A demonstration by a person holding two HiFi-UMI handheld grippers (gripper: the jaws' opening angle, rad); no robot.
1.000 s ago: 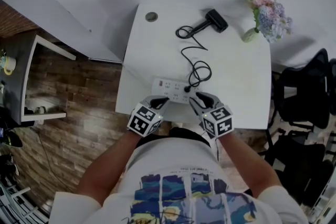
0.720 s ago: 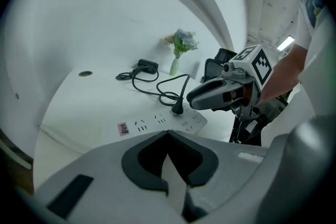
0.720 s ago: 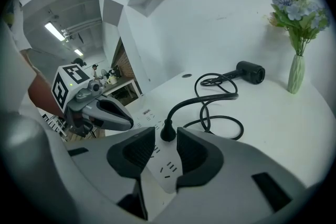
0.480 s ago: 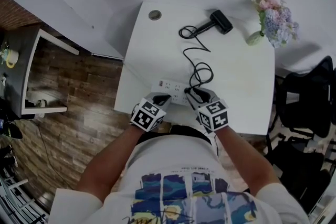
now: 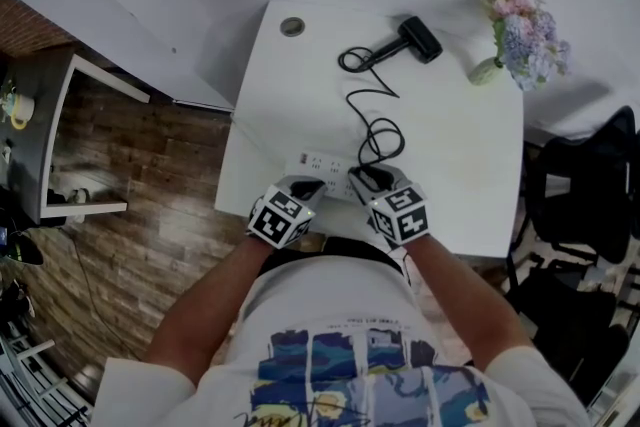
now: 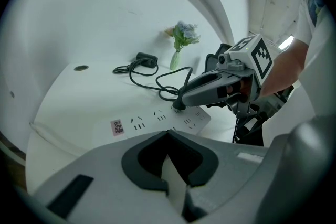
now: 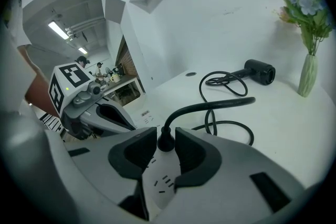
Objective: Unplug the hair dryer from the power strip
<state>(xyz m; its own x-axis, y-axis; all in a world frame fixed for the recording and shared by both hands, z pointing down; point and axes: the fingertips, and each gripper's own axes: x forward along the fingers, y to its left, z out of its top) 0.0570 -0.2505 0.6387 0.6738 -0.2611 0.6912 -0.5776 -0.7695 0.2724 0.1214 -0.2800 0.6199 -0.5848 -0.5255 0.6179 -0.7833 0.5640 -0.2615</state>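
Grey and low over the left half of the white power strip (image 6: 157, 119), the left gripper (image 6: 168, 135) has its jaws drawn together at the tips with nothing between them. Just beside it, the right gripper (image 7: 166, 136) is clamped on the black plug (image 7: 166, 142), which stands seated in a socket toward the strip's right end. From there the black cord (image 7: 220, 105) loops across the white table (image 5: 460, 145) to the hair dryer (image 7: 260, 71) lying at the far side, with a vase of flowers (image 7: 307, 75) further right
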